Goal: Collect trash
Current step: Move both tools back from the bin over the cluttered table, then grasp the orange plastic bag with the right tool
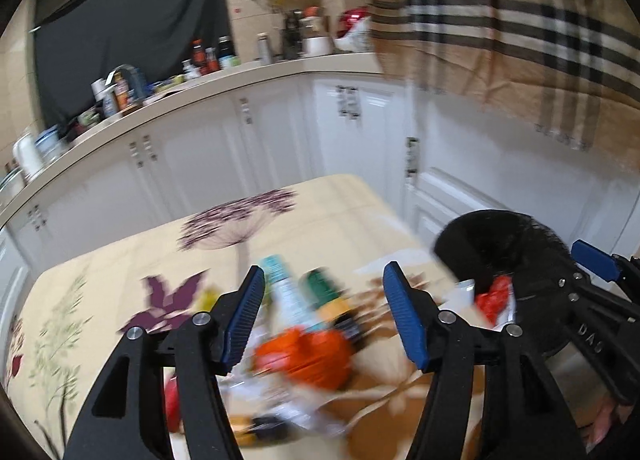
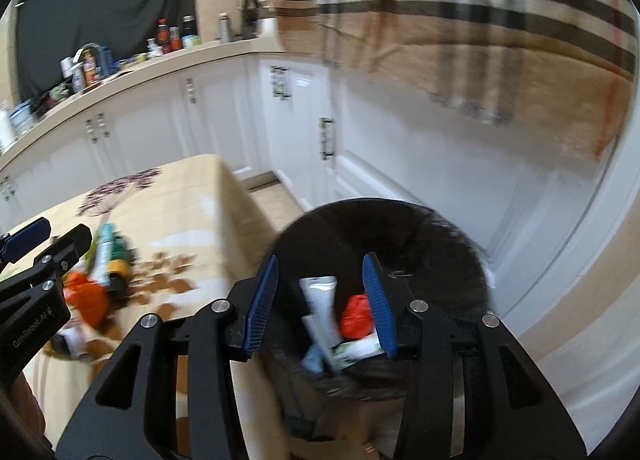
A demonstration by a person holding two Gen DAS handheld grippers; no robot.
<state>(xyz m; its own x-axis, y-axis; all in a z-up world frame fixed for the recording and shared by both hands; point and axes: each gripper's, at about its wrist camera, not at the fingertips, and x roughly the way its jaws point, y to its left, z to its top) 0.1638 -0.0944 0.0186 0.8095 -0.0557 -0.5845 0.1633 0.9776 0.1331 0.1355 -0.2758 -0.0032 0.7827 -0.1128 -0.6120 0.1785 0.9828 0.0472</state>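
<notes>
Right claw [image 2: 322,304] open over bin [image 2: 460,260] (nothing held).

Motion blur smears the trash pile [image 1: 304,344] on the table; its labels are unreadable.

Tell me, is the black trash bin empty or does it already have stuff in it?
Not empty. The black-lined trash bin already holds a white tube, a red wrapper and some paper scraps below them.
</notes>
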